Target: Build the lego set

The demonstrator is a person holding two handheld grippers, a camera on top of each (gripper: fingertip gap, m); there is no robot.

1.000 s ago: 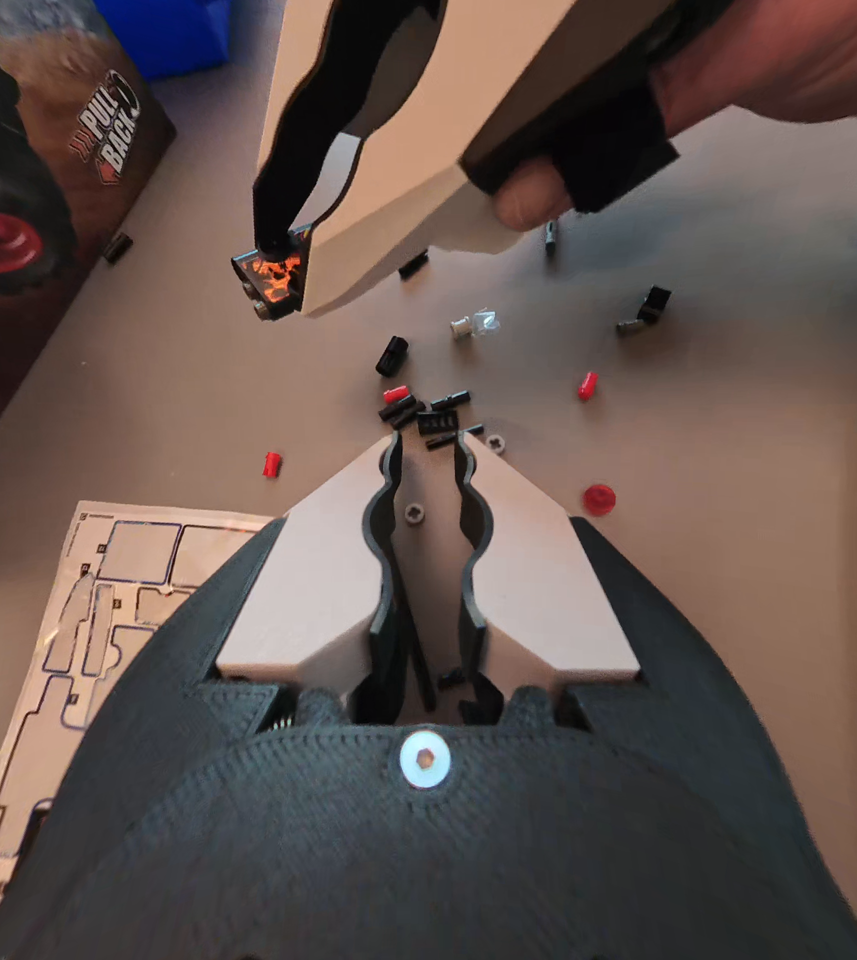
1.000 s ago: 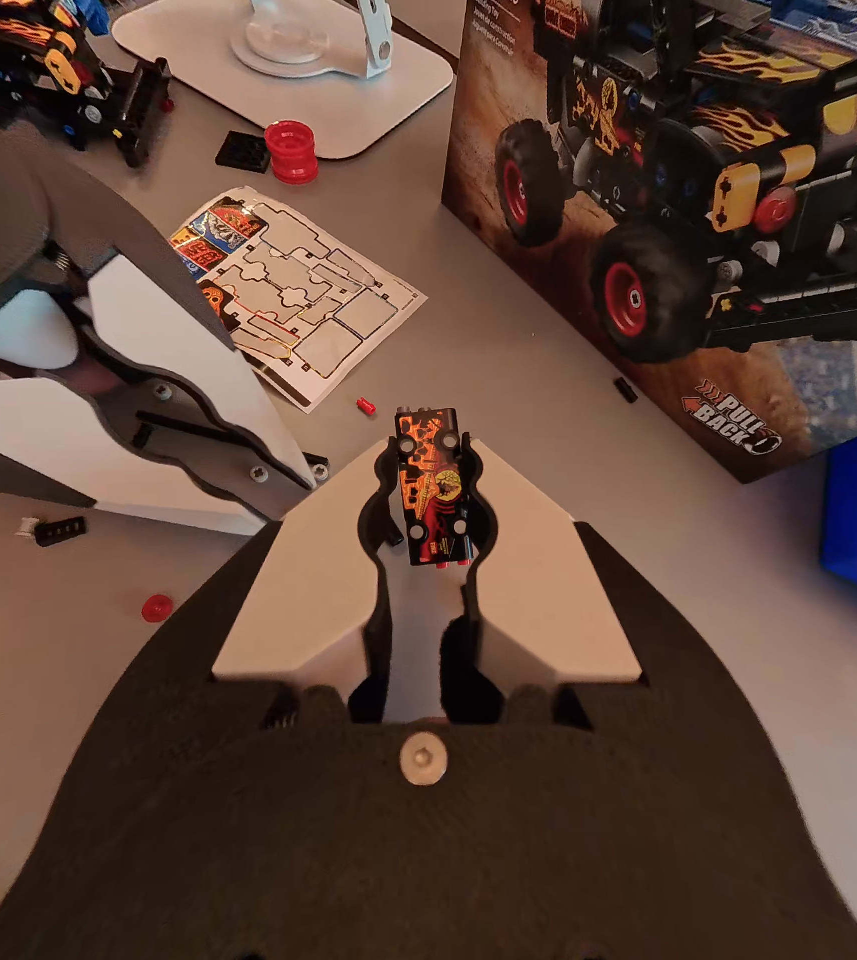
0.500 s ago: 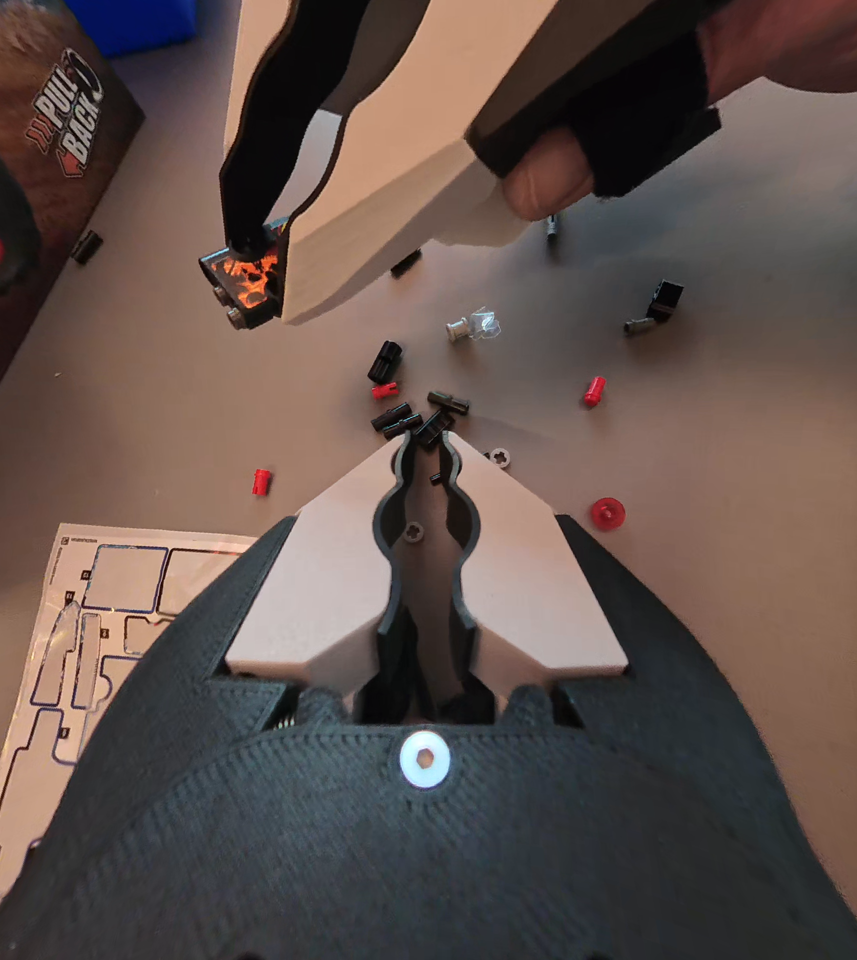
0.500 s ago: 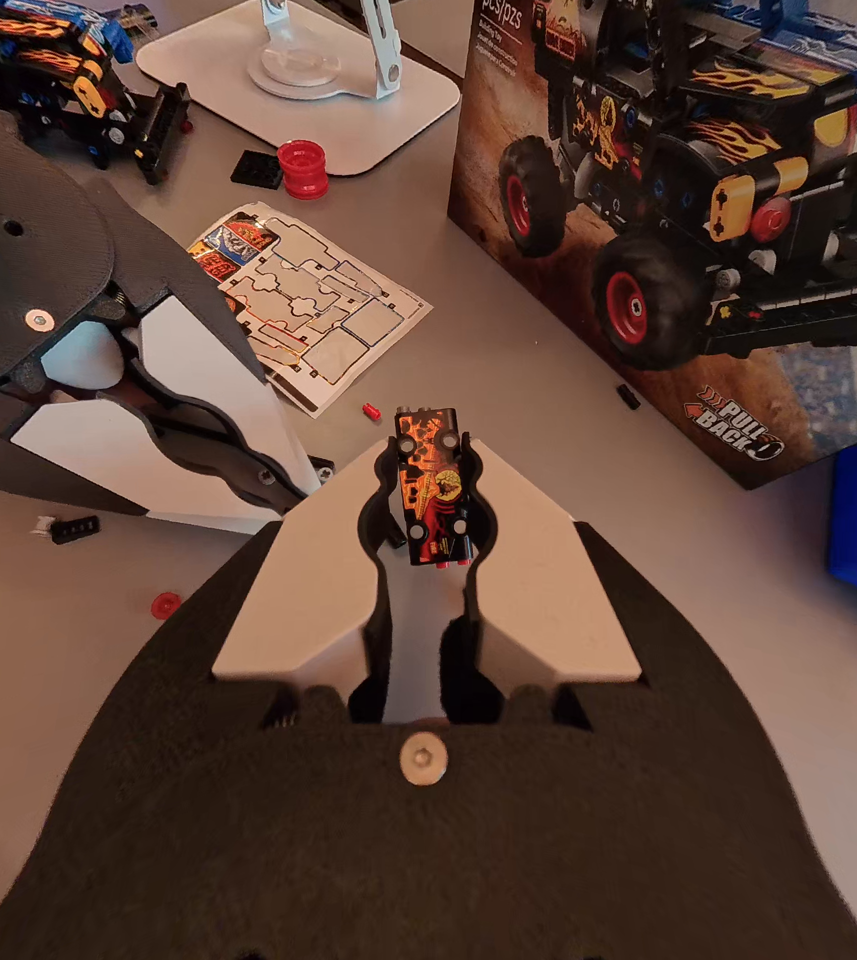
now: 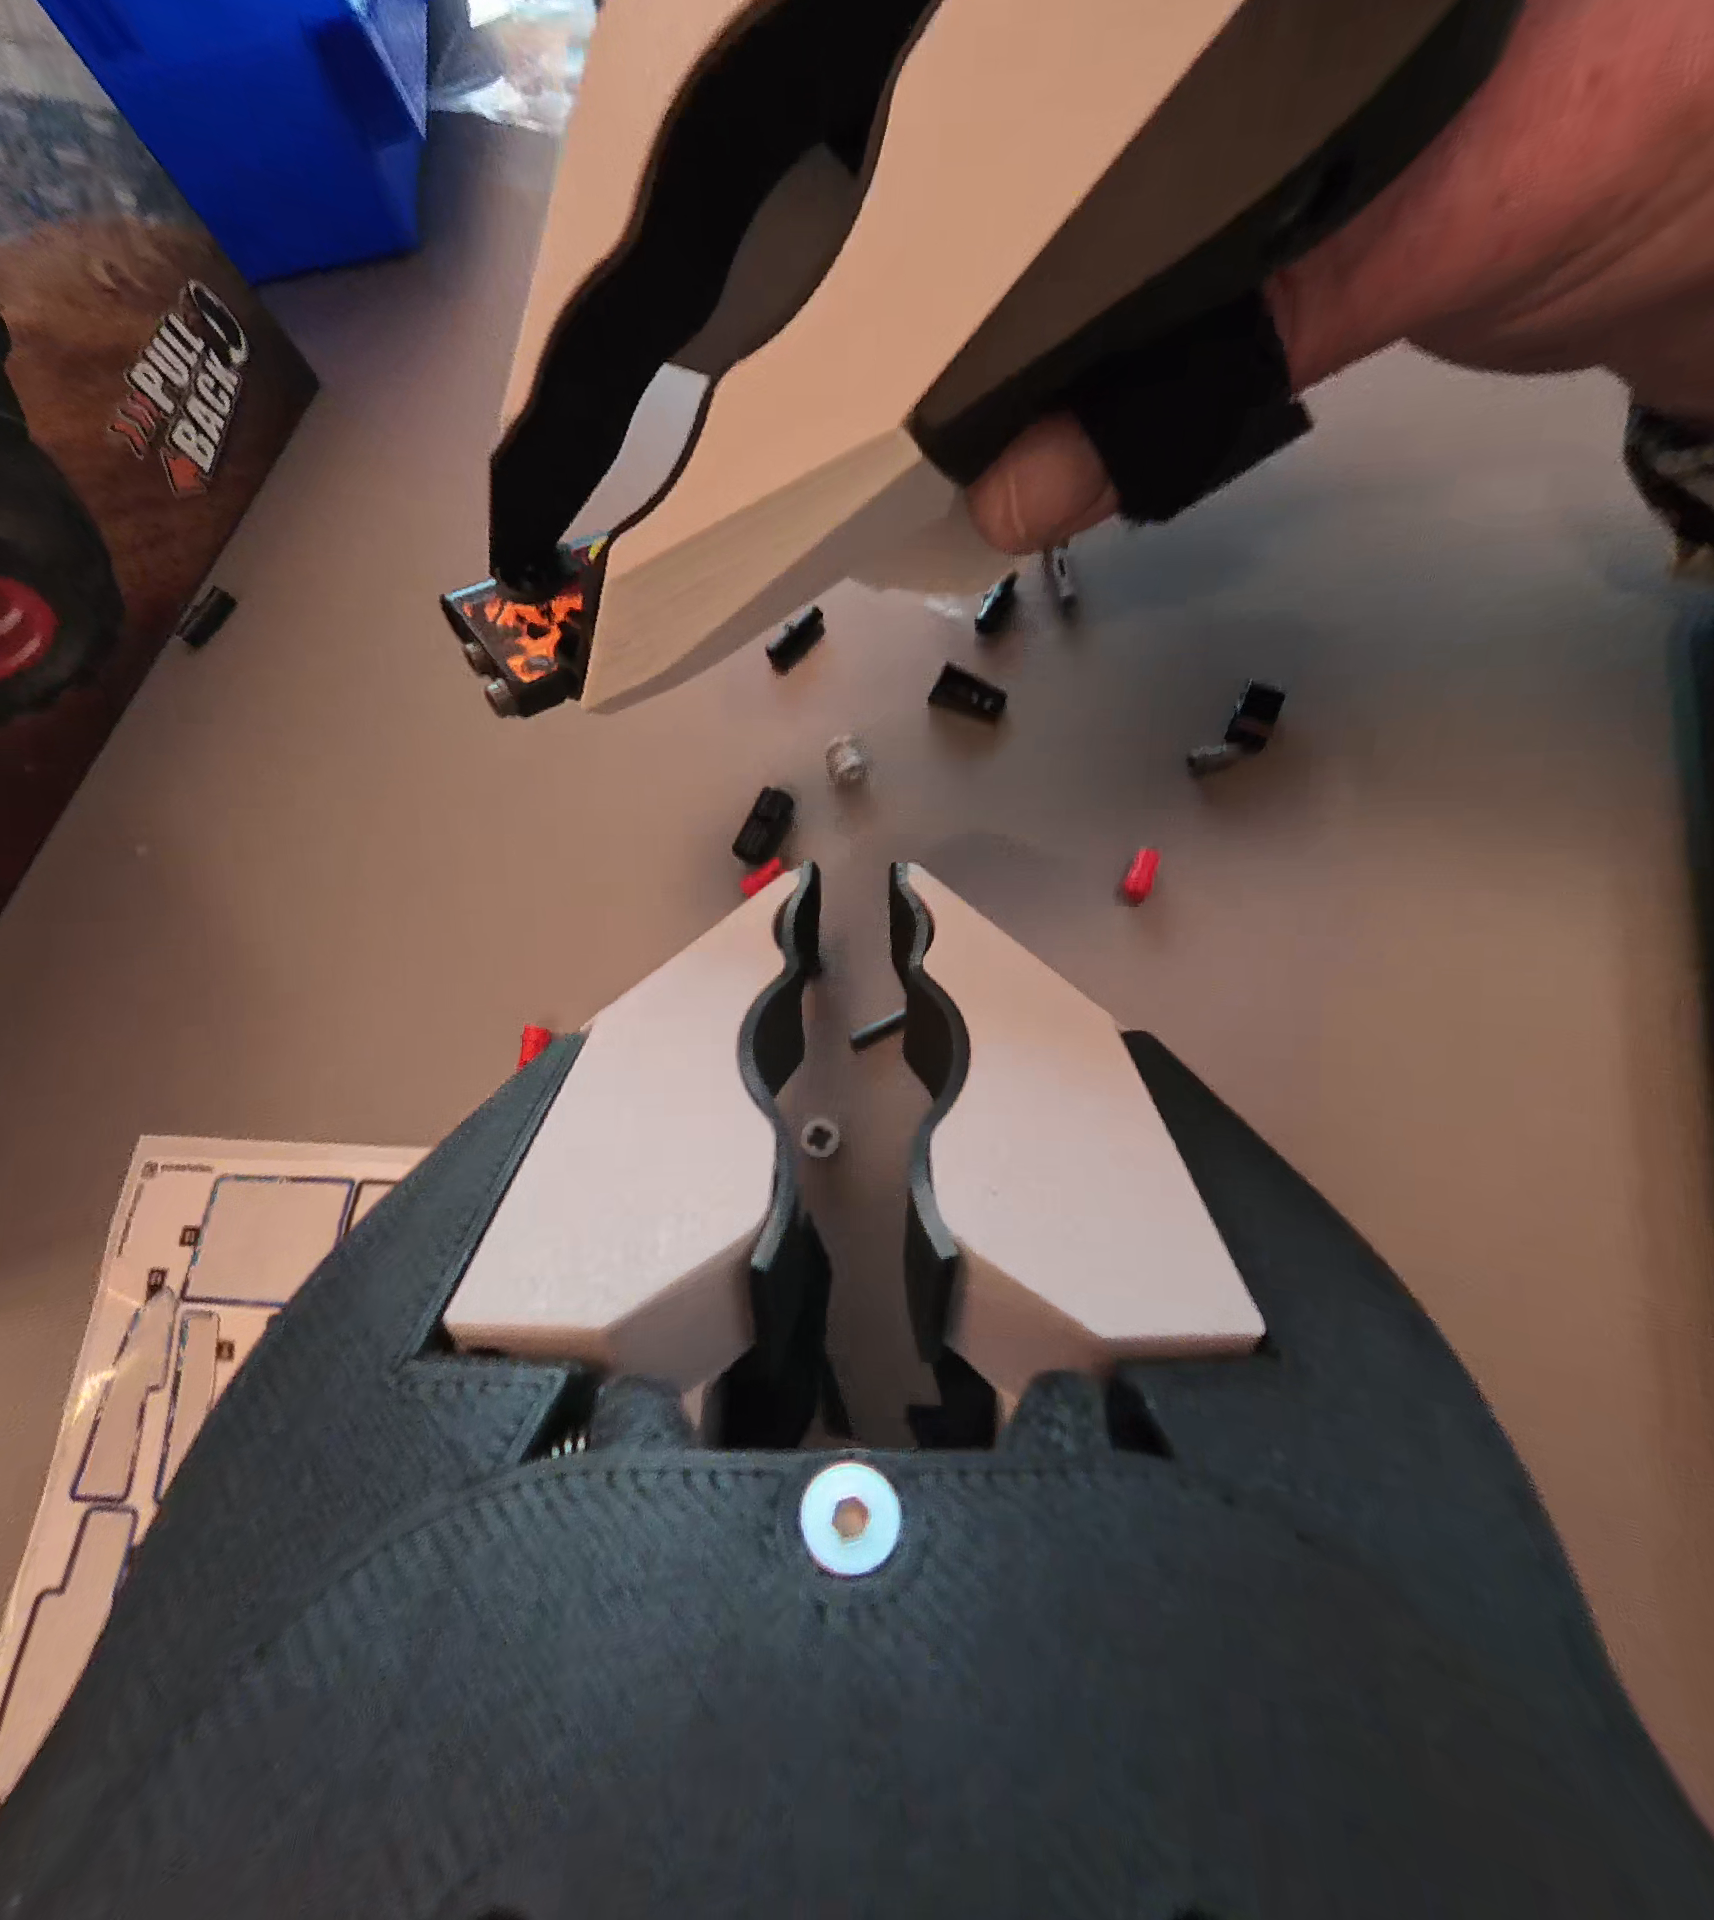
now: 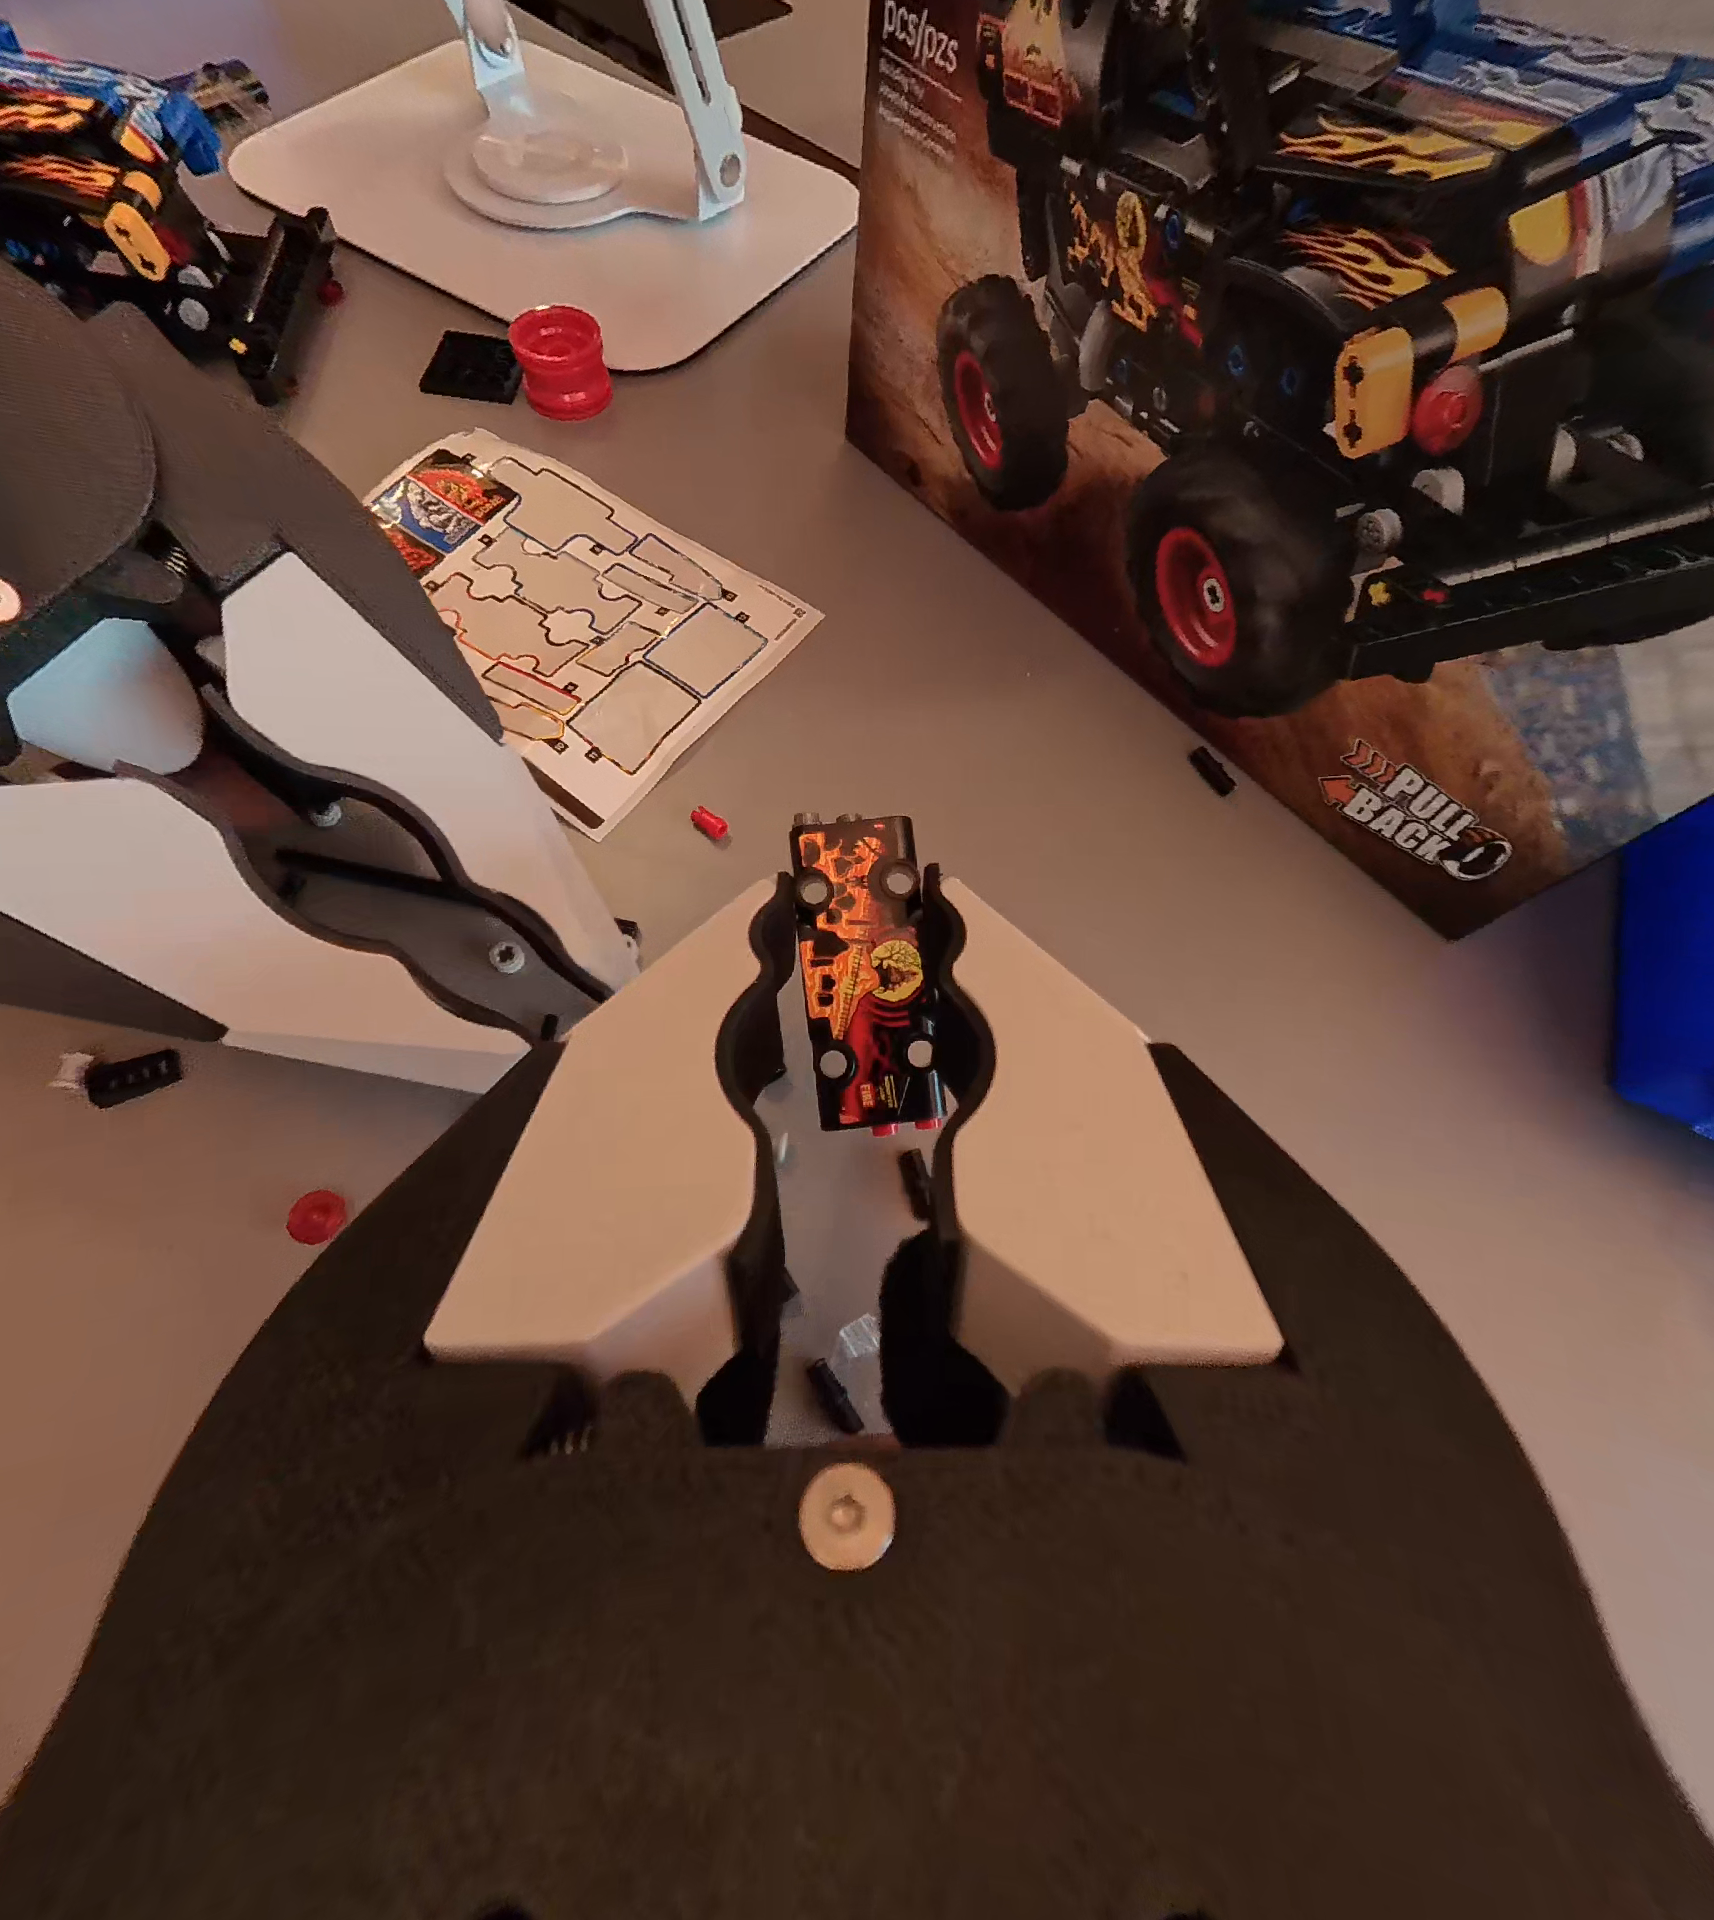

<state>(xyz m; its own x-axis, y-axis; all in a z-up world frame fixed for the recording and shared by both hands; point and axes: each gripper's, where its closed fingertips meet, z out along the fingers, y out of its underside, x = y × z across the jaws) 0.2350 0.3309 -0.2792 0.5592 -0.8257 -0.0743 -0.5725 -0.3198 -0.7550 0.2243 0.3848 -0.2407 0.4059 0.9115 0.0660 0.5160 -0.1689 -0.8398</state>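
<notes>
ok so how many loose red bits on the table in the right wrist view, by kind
red wheel rim: 1
small red pin: 1
flat red round piece: 1
total: 3

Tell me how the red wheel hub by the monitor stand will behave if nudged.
The red wheel hub looks like rigid plastic, so it probably won't deform. It appears to lie on its round side, so a nudge likely sets it rolling. Being small and apparently hollow, it is probably light and skids easily on the smooth table.
</notes>
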